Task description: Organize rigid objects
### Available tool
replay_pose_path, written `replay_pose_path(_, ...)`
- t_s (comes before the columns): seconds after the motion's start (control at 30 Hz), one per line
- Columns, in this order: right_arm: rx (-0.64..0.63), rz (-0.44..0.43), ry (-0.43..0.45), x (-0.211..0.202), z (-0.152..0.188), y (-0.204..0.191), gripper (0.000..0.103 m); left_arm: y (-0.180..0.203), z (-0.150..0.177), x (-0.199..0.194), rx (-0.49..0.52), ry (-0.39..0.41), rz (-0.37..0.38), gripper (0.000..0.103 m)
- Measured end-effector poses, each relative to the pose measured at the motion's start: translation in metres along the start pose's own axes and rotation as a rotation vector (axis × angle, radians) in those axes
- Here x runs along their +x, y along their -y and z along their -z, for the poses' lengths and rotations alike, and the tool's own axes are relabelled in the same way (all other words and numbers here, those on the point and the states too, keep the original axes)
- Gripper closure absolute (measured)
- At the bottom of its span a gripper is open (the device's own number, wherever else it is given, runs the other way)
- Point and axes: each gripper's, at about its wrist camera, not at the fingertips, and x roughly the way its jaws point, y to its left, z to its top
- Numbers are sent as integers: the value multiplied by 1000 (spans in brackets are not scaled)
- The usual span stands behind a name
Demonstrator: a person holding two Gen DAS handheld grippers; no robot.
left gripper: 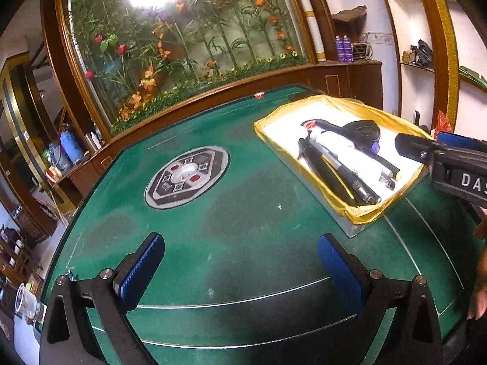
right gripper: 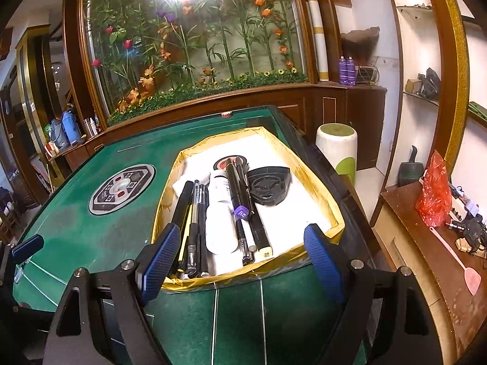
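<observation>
A gold-lined tray (right gripper: 166,200) stands on the green table and holds several black pens (right gripper: 193,228), a white bottle (right gripper: 220,213), a purple-capped marker (right gripper: 240,194) and a black triangular part (right gripper: 268,187). My right gripper (right gripper: 240,261) hovers open at the tray's near rim, with nothing between its blue pads. In the left wrist view the tray (left gripper: 365,216) lies to the upper right, with the bottle (left gripper: 344,149) and pens (left gripper: 334,176) inside. My left gripper (left gripper: 240,270) is open over bare green felt, left of the tray. The right gripper (left gripper: 421,140) shows at the tray's right side.
A round control panel (left gripper: 187,176) is set in the table's middle. A small cap (right gripper: 226,115) lies at the far edge. Right of the table stand a white-green stool (right gripper: 336,149) and a counter with a red bag (right gripper: 433,188) and a pink swatter (right gripper: 456,258).
</observation>
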Motion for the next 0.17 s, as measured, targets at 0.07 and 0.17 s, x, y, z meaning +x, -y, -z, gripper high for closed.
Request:
replay_pose_path(0.07,4,0,3,0,2,-1,21,-1,1,0,-3,4,-12,1)
replay_pose_path(0.17,4,0,3,0,2,0,21,-5,1,-1,-20,13,-8,1)
